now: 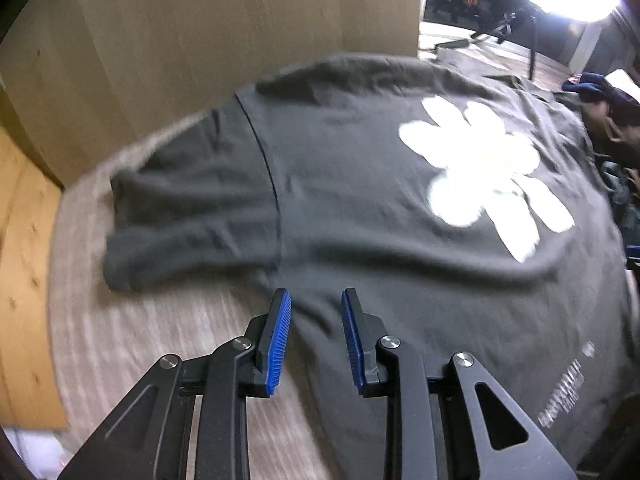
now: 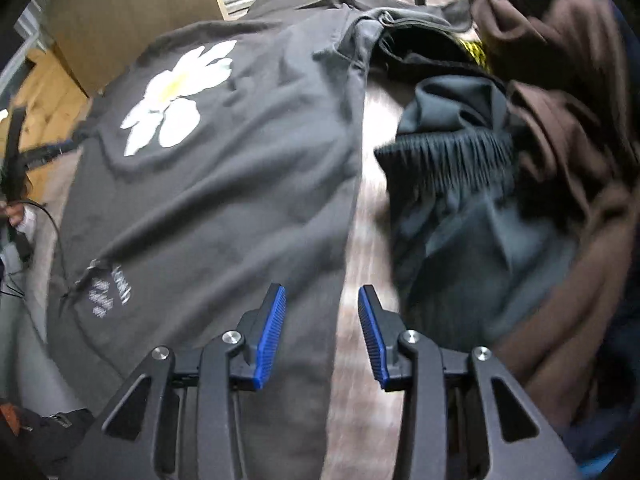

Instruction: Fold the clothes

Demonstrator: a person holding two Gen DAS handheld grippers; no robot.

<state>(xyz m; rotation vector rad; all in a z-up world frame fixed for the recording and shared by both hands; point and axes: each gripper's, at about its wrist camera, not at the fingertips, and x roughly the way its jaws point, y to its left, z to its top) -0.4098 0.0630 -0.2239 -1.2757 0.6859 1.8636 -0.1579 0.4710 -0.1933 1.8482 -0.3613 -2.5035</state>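
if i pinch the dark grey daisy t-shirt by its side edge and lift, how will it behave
The dark grey daisy t-shirt will probably go limp and drape; it already lies in soft wrinkles. Its sleeve would likely dangle. On the smooth wood-grain table it may slide and bunch if dragged, not pushed stiffly.

Small pale print point(image 1: 562, 394) near the hem of the grey T-shirt point(image 1: 360, 184) is blurred and unreadable in both views. Motion blur smears the desk point(image 2: 360, 240) surface. The brown garment point(image 2: 560, 120) runs off the right wrist view's edge.
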